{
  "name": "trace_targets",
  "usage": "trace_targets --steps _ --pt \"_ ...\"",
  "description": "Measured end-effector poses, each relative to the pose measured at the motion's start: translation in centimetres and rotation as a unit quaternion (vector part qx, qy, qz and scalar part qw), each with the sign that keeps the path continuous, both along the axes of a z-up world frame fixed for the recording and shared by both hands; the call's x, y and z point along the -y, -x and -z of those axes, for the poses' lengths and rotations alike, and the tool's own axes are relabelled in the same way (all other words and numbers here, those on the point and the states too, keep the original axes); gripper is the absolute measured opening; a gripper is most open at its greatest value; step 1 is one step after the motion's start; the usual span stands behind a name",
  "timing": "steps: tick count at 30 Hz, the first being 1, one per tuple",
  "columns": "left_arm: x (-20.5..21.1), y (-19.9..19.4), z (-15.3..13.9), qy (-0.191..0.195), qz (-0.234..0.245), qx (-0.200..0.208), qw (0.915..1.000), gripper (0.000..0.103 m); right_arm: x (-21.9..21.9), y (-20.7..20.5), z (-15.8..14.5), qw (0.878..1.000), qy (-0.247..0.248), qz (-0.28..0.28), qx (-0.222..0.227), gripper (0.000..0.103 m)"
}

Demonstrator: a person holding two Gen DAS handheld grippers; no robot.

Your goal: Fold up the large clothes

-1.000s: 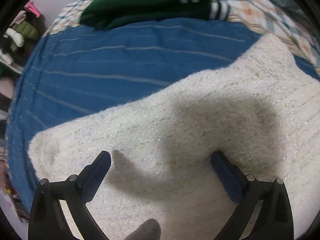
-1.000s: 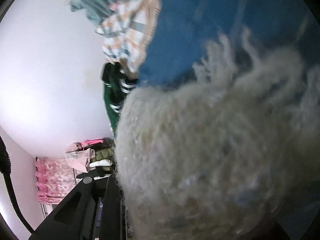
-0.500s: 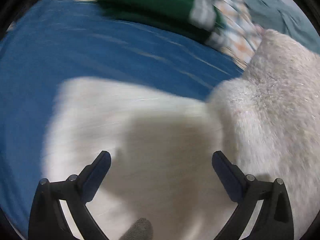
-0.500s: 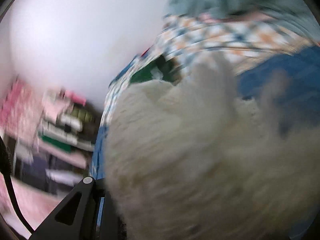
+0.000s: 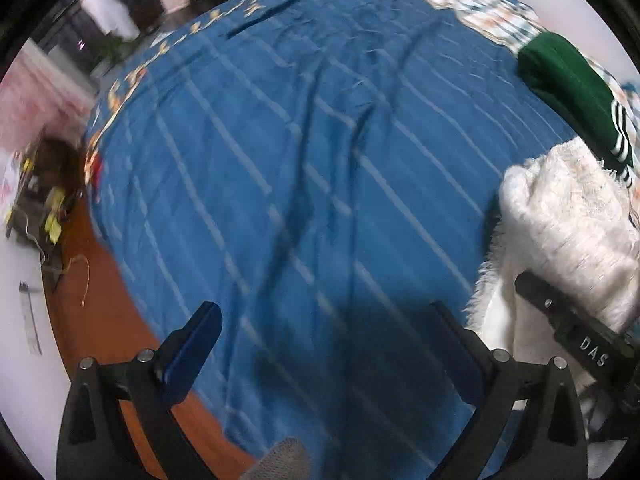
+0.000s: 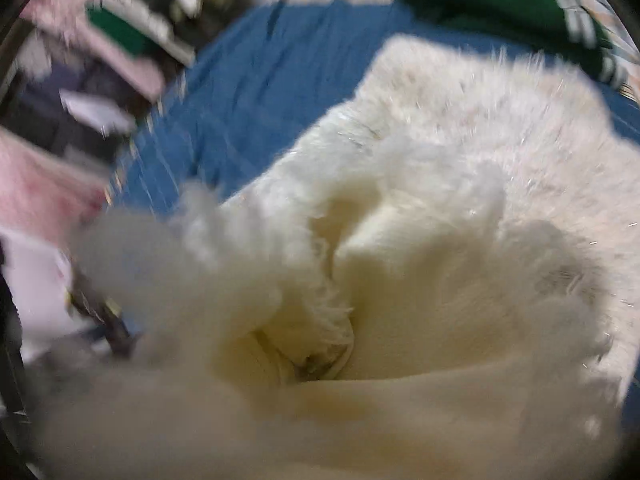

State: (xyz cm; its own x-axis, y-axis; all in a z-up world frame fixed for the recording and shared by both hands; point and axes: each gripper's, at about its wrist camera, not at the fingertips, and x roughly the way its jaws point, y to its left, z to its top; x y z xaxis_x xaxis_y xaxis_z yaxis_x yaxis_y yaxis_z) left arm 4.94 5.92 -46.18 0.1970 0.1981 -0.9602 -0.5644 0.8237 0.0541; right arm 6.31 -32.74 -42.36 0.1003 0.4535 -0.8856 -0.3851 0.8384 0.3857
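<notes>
In the left wrist view, the left gripper [image 5: 324, 354] has its blue-padded fingers [image 5: 192, 344] spread wide with nothing between them; only the blue striped bedspread [image 5: 304, 152] lies under the gap. Just to the right of the right-hand finger, the fluffy white sweater [image 5: 568, 232] hangs bunched in a thick wad, outside the left gripper's span and not touching its pads. A black bar marked "DAS" [image 5: 576, 336], part of the right gripper, presses into the underside of that wad.

In the right wrist view the sweater [image 6: 420, 240] fills nearly the whole picture, crumpled right against the lens with a deep fold near the middle. The right gripper's own fingers are buried under the pile, so whether they are clamped on the cloth cannot be told.

Farther off, a folded green garment [image 5: 568, 80] with white stripes lies on the bed beyond the sweater, partly on a checked cover [image 5: 472, 4]. At the bed's far left edge an orange-brown floor [image 5: 92, 304] shows, with blurred clutter and pink fabric [image 6: 44, 192] beyond.
</notes>
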Motion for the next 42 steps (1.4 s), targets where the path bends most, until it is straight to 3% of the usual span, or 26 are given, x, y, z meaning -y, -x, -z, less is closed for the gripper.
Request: trace_targets --steps 3,5,8,11,15,18,23,24,25,26,27,29,32,35,38,42 --pt "-0.7 0.6 -0.4 0.037 -0.019 0.016 0.9990 0.103 -1.1 1.3 -1.3 0.999 0.016 -0.030 -0.005 0.038" --pt "-1.2 1.2 -1.1 0.083 -0.035 0.037 0.9953 0.103 0.3 1.6 -3.5 0.998 -0.042 -0.031 -0.043 0.059" --pt "-1.6 2.2 -1.6 0.147 -0.047 0.069 0.9856 0.103 4.2 1.9 -6.8 0.989 -0.117 -0.006 -0.089 0.061" --pt "-0.6 2.5 -1.8 0.196 -0.050 0.088 0.9754 0.103 8.7 1.6 -8.7 0.983 -0.144 0.033 -0.108 0.061" --pt "1.5 1.2 -0.3 0.277 -0.037 0.117 0.9530 0.103 14.3 1.1 -8.0 0.981 -0.112 0.102 -0.119 0.062" --pt "3.1 -1.0 1.8 0.312 -0.034 0.118 0.9422 0.103 16.4 0.7 -6.9 0.978 -0.085 0.141 -0.128 0.062" --pt "3.5 -5.4 7.4 0.374 -0.101 0.133 0.9121 0.102 19.0 -0.1 -4.9 0.967 -0.086 0.191 -0.145 0.062" --pt "3.6 -5.9 7.8 0.372 -0.112 0.141 0.9106 0.088 19.0 -0.1 -4.5 0.966 -0.087 0.194 -0.148 0.062" --pt "3.6 -6.3 7.9 0.359 -0.119 0.148 0.9138 0.072 19.9 0.0 -4.3 0.965 -0.087 0.196 -0.149 0.062" --pt "3.8 -6.7 7.5 0.347 -0.112 0.152 0.9187 0.041 19.8 0.1 -3.9 0.966 -0.082 0.195 -0.152 0.062" --pt "3.9 -6.7 6.8 0.328 -0.106 0.150 0.9266 0.032 19.7 0.2 -4.0 0.966 -0.077 0.193 -0.154 0.062" --pt "3.8 -5.4 5.0 0.306 -0.098 0.168 0.9319 0.024 19.9 0.3 -4.1 0.966 -0.070 0.191 -0.162 0.062" --pt "3.9 -3.2 3.5 0.285 -0.089 0.164 0.9402 0.022 18.7 -0.4 -4.3 0.969 -0.069 0.171 -0.163 0.055" --pt "3.3 -1.3 4.2 0.289 -0.103 0.147 0.9402 0.022 15.8 -2.0 -4.1 0.976 -0.058 0.133 -0.164 0.044" --pt "2.6 -0.3 6.3 0.295 -0.120 0.142 0.9370 0.025 11.5 -4.3 -2.6 0.982 -0.007 0.089 -0.165 0.042" --pt "2.2 -1.0 8.1 0.295 -0.111 0.146 0.9377 0.031 7.5 -6.3 1.4 0.981 0.073 0.061 -0.170 0.041"
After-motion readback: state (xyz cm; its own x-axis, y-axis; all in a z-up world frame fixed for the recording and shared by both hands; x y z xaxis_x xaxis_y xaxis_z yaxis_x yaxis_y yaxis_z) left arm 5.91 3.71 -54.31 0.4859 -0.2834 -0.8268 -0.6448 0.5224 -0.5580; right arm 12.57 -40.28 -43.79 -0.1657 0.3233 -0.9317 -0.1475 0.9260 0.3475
